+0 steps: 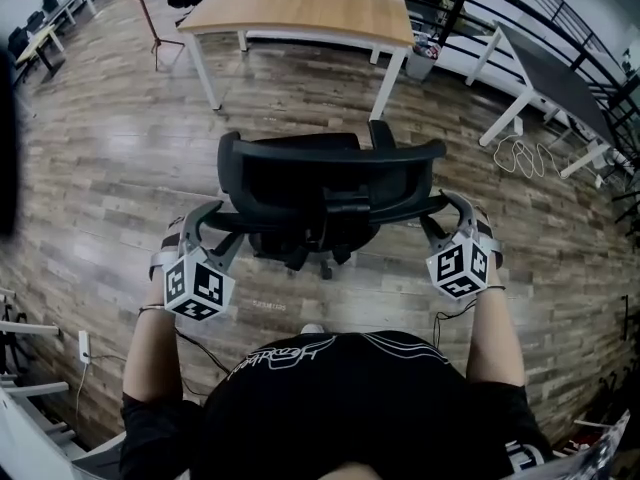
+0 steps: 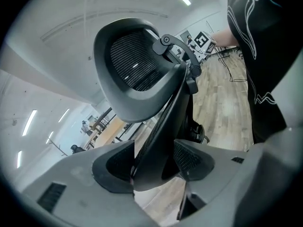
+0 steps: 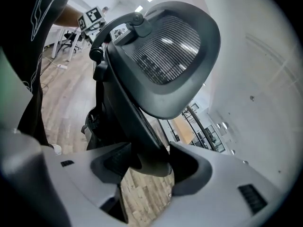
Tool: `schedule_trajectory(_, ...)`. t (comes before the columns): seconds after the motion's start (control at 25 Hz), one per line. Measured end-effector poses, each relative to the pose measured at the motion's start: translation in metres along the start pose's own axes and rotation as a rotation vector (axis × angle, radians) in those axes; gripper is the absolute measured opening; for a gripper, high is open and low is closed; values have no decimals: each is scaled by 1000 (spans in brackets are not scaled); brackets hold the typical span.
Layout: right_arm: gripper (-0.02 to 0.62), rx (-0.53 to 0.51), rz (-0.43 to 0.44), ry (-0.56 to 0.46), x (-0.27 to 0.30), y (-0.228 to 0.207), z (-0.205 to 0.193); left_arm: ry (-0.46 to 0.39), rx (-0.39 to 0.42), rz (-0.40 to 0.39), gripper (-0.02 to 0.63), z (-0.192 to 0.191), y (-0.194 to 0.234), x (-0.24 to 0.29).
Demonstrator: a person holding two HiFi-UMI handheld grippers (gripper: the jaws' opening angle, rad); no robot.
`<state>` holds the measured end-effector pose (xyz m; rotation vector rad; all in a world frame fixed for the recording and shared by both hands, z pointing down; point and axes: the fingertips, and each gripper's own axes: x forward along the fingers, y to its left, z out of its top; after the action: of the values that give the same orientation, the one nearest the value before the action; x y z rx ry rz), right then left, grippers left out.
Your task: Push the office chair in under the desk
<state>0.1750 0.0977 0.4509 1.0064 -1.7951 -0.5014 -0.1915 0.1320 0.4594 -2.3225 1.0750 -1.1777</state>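
- Head view: black office chair (image 1: 320, 183) stands on the wood floor (image 1: 110, 158), its back toward the person, well apart from the wooden desk (image 1: 300, 8) beyond it, not under it. Left gripper (image 1: 212, 223) is at the chair back's left edge, right gripper (image 1: 450, 213) at its right edge.
- Left gripper view: left gripper (image 2: 154, 160) jaws stand wide, both pads pressing the chair's back frame (image 2: 163, 122); mesh headrest (image 2: 135, 63) above.
- Right gripper view: right gripper (image 3: 149, 160) jaws likewise clamp the frame's other edge.
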Motion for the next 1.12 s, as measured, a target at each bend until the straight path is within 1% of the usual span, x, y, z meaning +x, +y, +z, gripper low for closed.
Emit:
schedule_trajectory(0.28,272,3,-6,25,18,-11,0,-4,5,-1,253,0,13,18)
schedule_trajectory(0.44,272,11,-13,23,31,-20,4,-8,3,3,253,-1,26,29)
schedule_trajectory(0.8,272,19,-18,4,70,-48,14,14,-17,0,255,-2,61,64)
schedule_trajectory(1.12,272,22,-23,-41,115,-75,30,39,-40,4,258,-8,102,102)
